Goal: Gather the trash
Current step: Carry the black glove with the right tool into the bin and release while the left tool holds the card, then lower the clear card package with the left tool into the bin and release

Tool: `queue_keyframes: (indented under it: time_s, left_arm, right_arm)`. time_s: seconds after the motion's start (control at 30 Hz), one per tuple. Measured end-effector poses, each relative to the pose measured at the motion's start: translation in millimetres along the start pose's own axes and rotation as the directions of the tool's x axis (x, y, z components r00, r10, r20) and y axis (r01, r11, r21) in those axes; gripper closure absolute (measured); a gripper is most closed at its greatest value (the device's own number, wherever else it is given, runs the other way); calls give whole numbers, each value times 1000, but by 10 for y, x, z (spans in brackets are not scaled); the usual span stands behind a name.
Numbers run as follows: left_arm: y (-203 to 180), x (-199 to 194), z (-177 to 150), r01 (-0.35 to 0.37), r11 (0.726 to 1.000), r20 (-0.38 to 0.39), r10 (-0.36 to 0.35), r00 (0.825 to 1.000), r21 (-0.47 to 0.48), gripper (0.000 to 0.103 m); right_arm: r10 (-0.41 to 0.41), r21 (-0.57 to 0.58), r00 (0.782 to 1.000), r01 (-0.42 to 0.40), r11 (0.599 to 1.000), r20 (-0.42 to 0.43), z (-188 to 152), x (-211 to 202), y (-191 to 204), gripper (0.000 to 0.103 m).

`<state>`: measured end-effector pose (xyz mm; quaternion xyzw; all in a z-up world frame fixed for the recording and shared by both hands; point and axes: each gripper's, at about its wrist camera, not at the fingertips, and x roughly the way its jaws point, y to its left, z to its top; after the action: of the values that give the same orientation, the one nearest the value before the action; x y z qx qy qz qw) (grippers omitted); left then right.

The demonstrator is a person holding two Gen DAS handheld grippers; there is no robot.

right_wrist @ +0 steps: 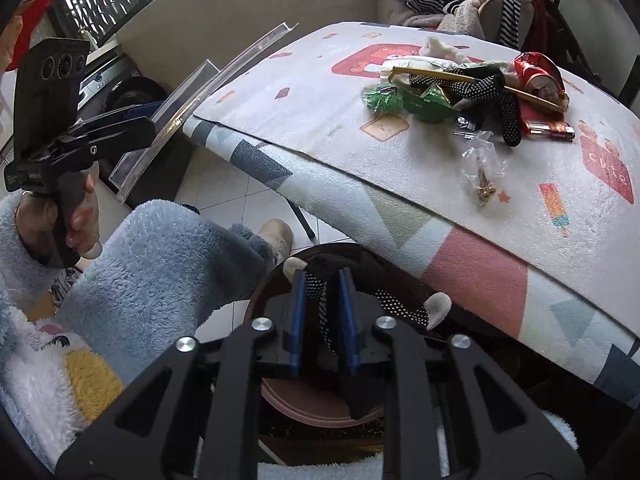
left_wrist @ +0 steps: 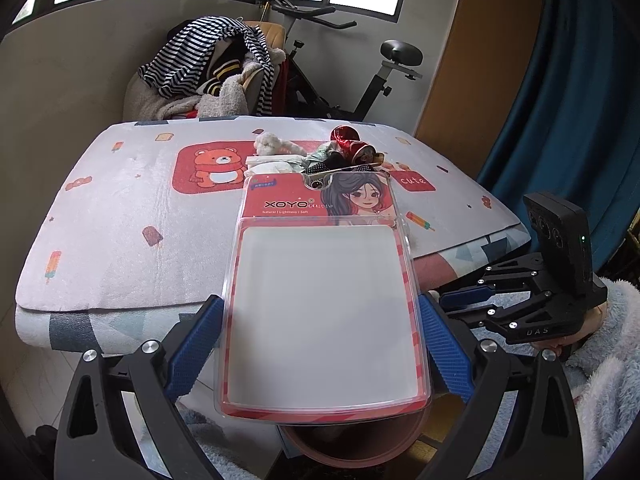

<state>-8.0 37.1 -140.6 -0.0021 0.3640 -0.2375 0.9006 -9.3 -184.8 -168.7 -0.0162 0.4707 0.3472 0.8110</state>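
Left gripper clamps our blister pack | right gripper, jaws parted around dotted sock, above bin | trash pile ahead remains

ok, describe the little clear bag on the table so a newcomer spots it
Start at the cloth-covered table, then the trash pile beside the red can. The clear bag lies on the pile's near side; it alone is see-through, holding small brass-coloured bits.

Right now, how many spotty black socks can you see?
2. One spotty sock hangs between the fingers of the right hand-held gripper above the round bin. The other sock lies in the trash pile on the table. More could be buried underneath.
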Motion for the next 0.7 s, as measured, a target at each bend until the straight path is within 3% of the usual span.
queue_keyframes:
  time_s: [0.03,0.1,0.2,0.27,0.3,0.47,0.7]
  left_arm:
    - [-1,0,1,-1,1000,0,1,1000,1,10]
    - [1,1,-3,-1,1000,0,1,1000,3,10]
    - [-7,13,-18,3,1000,-3,-3,1000,8,10]
    - [-29,20,-41,5,1000,-6,-5,1000,15,10]
    - [-38,28,-54,8,1000,-7,-8,1000,19,10]
    - [-125,102,-154,19,999,-20,-18,1000,49,10]
    - [-233,282,-407,57,998,-40,-56,998,33,10]
  right_arm:
    - [-1,1,1000,1,1000,5,14,8,-18,70]
    - [-6,2,1000,6,1000,15,22,-9,-35,52]
    - [-32,-6,999,32,999,38,52,-46,-68,47]
    - [-66,-6,995,66,998,74,59,-103,-92,36]
    - [-88,-6,991,90,996,104,61,-144,-118,28]
    - [-221,-47,959,233,971,177,56,-251,-196,9]
    - [-277,-56,935,295,954,221,7,-292,-327,6]
